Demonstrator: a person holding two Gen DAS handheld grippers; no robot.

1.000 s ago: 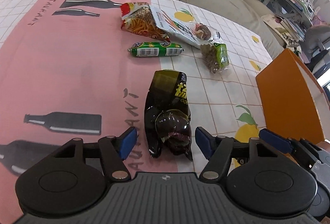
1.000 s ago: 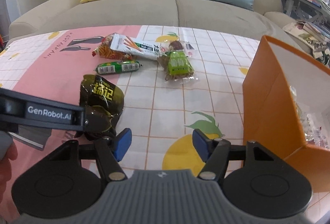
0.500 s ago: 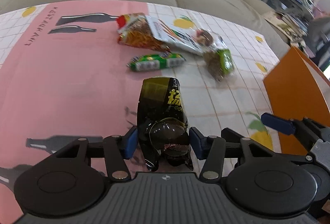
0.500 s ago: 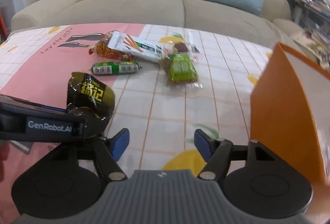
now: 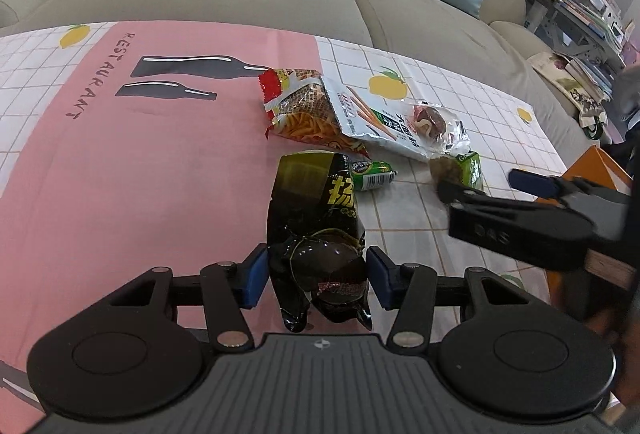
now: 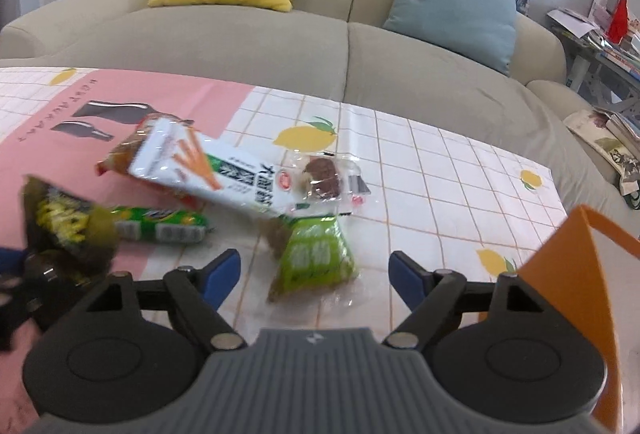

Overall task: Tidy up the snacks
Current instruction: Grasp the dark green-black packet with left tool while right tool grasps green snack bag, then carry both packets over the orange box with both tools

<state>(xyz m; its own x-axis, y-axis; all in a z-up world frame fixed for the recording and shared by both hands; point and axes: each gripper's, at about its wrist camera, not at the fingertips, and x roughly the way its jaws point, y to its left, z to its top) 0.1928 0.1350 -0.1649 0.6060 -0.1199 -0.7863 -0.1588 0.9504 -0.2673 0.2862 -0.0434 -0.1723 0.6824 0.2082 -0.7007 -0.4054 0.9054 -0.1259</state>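
Blue pads of the left gripper [image 5: 316, 280] clamp the black snack packet [image 5: 316, 234], long axis running away from it | right gripper [image 6: 314, 272] gapes, jaws just widening, nothing gripped | green packet [image 6: 314, 260] lies on the tablecloth [image 6: 440, 170] directly ahead, nearer the right | orange box [image 6: 576, 274] at right

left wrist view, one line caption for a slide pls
Left tool shut on a black snack packet, the other snacks piled beyond on the tablecloth.
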